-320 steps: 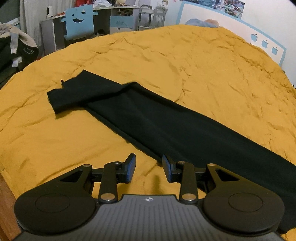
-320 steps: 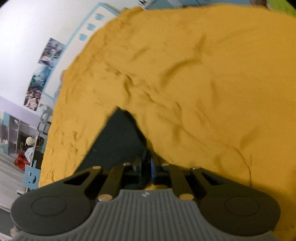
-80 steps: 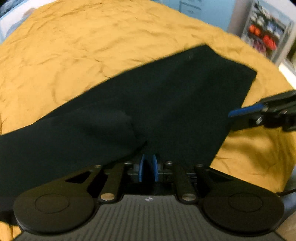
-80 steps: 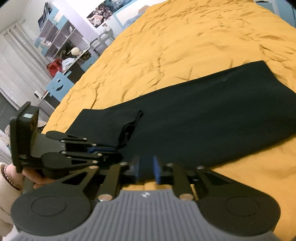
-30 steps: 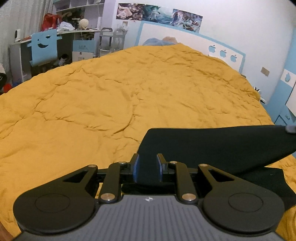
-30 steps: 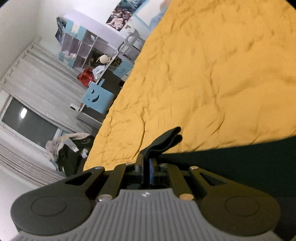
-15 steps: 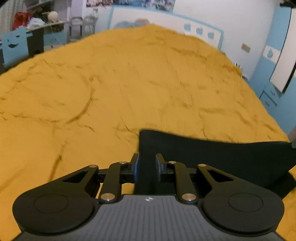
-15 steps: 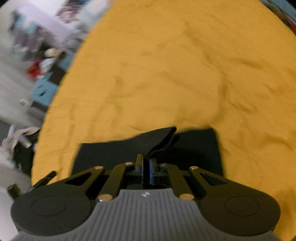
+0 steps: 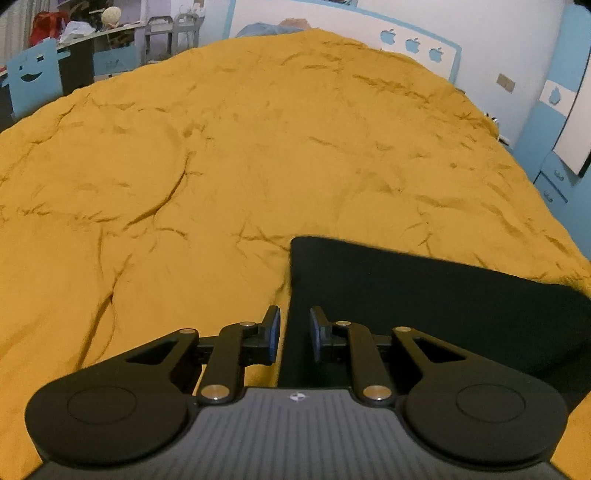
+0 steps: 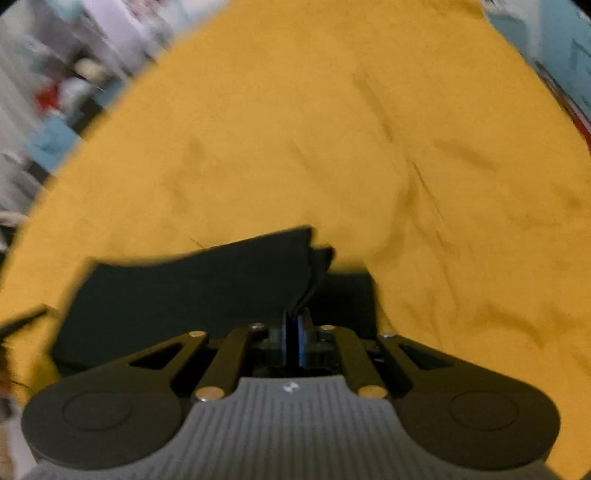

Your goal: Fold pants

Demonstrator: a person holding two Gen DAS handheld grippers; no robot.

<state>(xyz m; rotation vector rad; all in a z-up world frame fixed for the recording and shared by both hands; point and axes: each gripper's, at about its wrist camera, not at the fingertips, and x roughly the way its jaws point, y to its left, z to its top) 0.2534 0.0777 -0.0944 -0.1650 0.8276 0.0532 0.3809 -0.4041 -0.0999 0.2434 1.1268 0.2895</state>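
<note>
The black pants (image 9: 424, 295) lie folded flat on the yellow bedspread (image 9: 258, 147), at the lower right of the left wrist view. My left gripper (image 9: 294, 338) is open, its jaws apart over the pants' left edge with the cloth lying loose between them. In the blurred right wrist view the pants (image 10: 192, 288) spread to the left, and my right gripper (image 10: 293, 328) is shut on a bunched corner of them, which stands up just above the jaws.
The yellow bedspread (image 10: 406, 129) covers the whole bed. A desk with a blue chair (image 9: 33, 79) stands at the far left. A white and blue headboard (image 9: 406, 33) is at the back. Blue drawers (image 9: 554, 173) are on the right.
My left gripper has opened and let go of the pants' edge, which now lies flat on the bed. My right gripper has lowered its held corner toward the bed.
</note>
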